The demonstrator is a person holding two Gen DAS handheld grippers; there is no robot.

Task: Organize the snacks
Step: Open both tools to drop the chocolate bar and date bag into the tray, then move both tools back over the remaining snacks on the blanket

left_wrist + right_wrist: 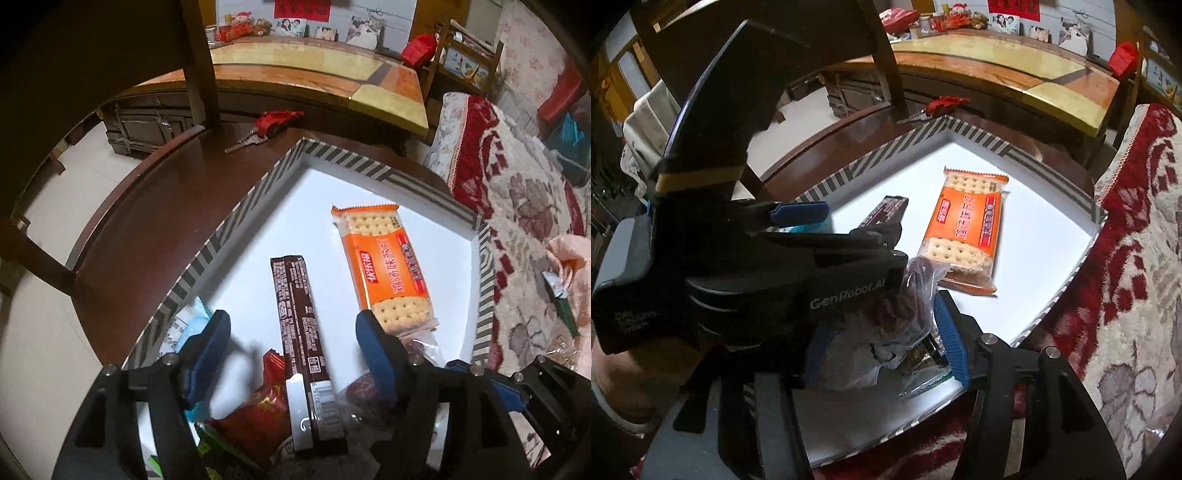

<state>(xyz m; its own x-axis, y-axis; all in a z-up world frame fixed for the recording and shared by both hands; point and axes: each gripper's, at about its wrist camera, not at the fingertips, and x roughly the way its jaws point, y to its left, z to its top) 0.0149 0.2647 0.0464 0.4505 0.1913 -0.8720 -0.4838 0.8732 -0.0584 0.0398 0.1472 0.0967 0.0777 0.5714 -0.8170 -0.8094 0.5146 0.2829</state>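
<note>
- Evidently the sorting step is in hand: several snacks are already gathered inside the shallow white cardboard tray with a black-and-white striped rim (207, 254), which rests on a dark wooden seat (155, 206).
- The orange cracker packet (384, 266) is seen lying flat toward the tray's far right corner, well apart from the rest; the long brown chocolate-bar wrapper (299, 321) lies beside it, nearer the middle.
- A heap is left at the near edge: a red foil sweet bag (258, 413), a clear plastic bag of dark red fruit (908, 306) and a green packet (923, 369).
- The left gripper (291, 339) is held over the brown bar with its blue fingers spread wide, nothing pinched.
- The right gripper (882, 339) is held at the near edge, fingers spread around the clear bag; no firm pinch can be made out.
- Next, one item from the heap would probably need to be closed upon, lifted clear and laid flat in the bare far part of the tray.
</note>
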